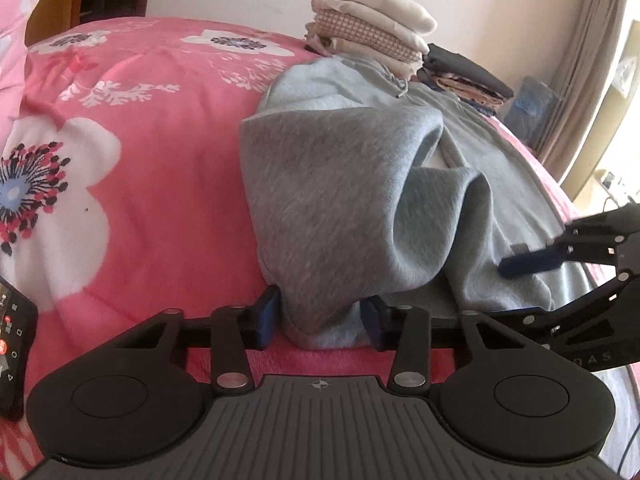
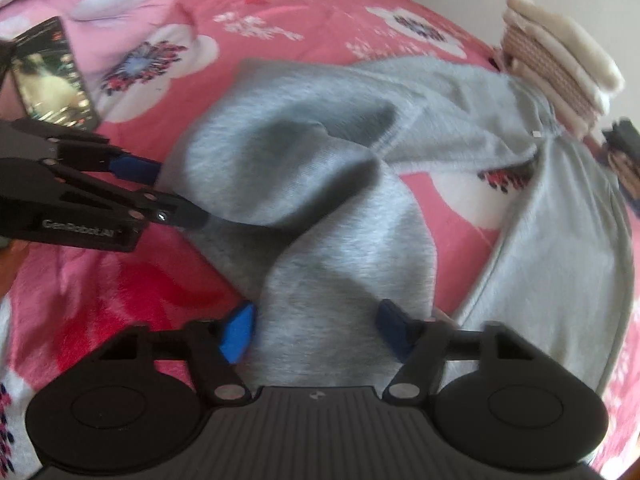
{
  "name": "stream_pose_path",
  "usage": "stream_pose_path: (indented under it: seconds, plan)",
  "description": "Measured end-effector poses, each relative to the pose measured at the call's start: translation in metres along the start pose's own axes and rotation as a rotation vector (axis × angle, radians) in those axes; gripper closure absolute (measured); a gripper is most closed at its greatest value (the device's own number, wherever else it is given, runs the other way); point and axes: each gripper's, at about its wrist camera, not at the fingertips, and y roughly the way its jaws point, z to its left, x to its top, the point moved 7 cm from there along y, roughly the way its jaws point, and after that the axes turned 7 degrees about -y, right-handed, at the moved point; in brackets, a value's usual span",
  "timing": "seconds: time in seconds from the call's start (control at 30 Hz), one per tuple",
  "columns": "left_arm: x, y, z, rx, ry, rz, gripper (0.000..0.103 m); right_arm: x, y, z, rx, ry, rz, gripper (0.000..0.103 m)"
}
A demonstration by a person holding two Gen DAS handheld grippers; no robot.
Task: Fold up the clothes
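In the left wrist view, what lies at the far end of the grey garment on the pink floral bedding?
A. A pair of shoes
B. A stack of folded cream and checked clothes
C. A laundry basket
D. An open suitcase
B: a stack of folded cream and checked clothes sits on the pink floral bedding just beyond the grey garment.

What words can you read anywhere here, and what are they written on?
"GenRobot.AI": white letters on the side of the black left gripper, blurred in the right wrist view.
"OAS": partial letters on the black right gripper, seen in the left wrist view.
Black phone screen: icons too small to read.
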Motion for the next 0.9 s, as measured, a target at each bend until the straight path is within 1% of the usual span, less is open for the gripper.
stream_pose_path:
  seconds: [0.07,0.1,0.13,0.17,0.2,0.23,0.3,0.4,0.57,0.67,0.7,0.77,0.87,0.9]
  plan:
    - [0.002,0.001,0.002,-0.008,-0.019,-0.008,0.077,0.000,0.000,-0.004,0.006,0.029,0.011,0.056]
    - [0.003,0.002,0.003,-0.014,-0.035,-0.010,0.080,0.000,0.000,-0.006,0.005,0.041,0.017,0.069]
    - [0.003,0.001,0.003,-0.021,-0.050,-0.011,0.087,0.000,-0.001,-0.008,0.003,0.053,0.022,0.081]
    - [0.004,0.000,0.002,-0.030,-0.061,-0.013,0.094,0.001,-0.004,-0.009,0.001,0.066,0.025,0.087]
    - [0.005,-0.002,0.001,-0.039,-0.071,-0.016,0.096,0.002,-0.007,-0.011,0.001,0.084,0.026,0.092]
    - [0.005,-0.004,0.000,-0.049,-0.082,-0.018,0.097,0.003,-0.011,-0.012,0.008,0.106,0.023,0.094]
    - [0.010,-0.012,-0.001,-0.063,-0.090,-0.026,0.098,0.006,-0.022,-0.014,0.029,0.155,0.013,0.096]
    - [0.019,-0.030,0.001,-0.080,-0.089,-0.044,0.098,0.009,-0.038,-0.018,0.120,0.294,0.002,0.096]
    - [0.048,-0.070,0.020,-0.102,-0.149,-0.083,0.098,0.010,-0.053,-0.021,0.438,0.628,0.015,0.096]
    - [0.059,-0.082,0.031,-0.124,-0.185,-0.073,0.098,0.001,-0.054,-0.016,0.654,0.841,0.023,0.096]
    - [0.059,-0.081,0.033,-0.130,-0.196,-0.060,0.098,-0.005,-0.053,-0.013,0.703,0.894,0.029,0.096]
    - [0.056,-0.077,0.035,-0.135,-0.217,-0.025,0.098,-0.019,-0.048,-0.006,0.761,0.973,0.047,0.096]
    - [0.048,-0.066,0.039,-0.142,-0.254,0.033,0.098,-0.046,-0.037,0.007,0.798,1.060,0.099,0.096]
    - [0.045,-0.063,0.041,-0.136,-0.260,0.045,0.098,-0.053,-0.034,0.010,0.797,1.074,0.113,0.096]
